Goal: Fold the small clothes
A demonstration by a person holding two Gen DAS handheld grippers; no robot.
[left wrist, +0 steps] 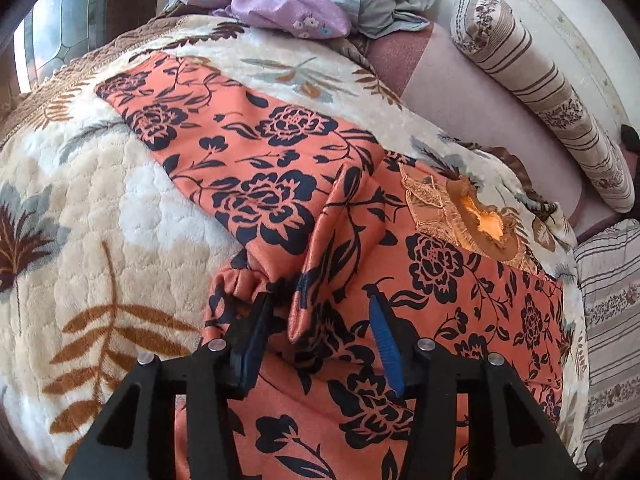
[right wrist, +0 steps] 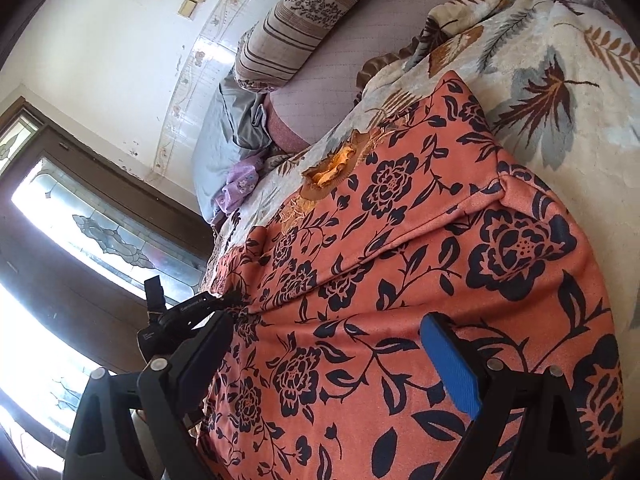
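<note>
Your left gripper (left wrist: pixel 320 312) hangs with jaws half spread around a raised pleat of the orange floral garment (left wrist: pixel 280 168), not pinching it. The pleat runs straight ahead, away from those jaws, toward the garment's embroidered neckline (left wrist: pixel 452 208). Your right gripper (right wrist: pixel 332 344) straddles the cloth, jaws wide apart.

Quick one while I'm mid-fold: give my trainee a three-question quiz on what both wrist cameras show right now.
1. True or false: the left gripper has its pads clamped on the orange floral garment.
2. Multiple choice: the garment lies on A) a bare wooden floor, B) a cream leaf-print blanket, C) a glass table.
3. Fill in: a raised ____ of cloth stands between the left gripper's fingers.

Key
1. False; the jaws stand apart with cloth between them.
2. B.
3. Fold. The right gripper is open over the same garment.
</note>
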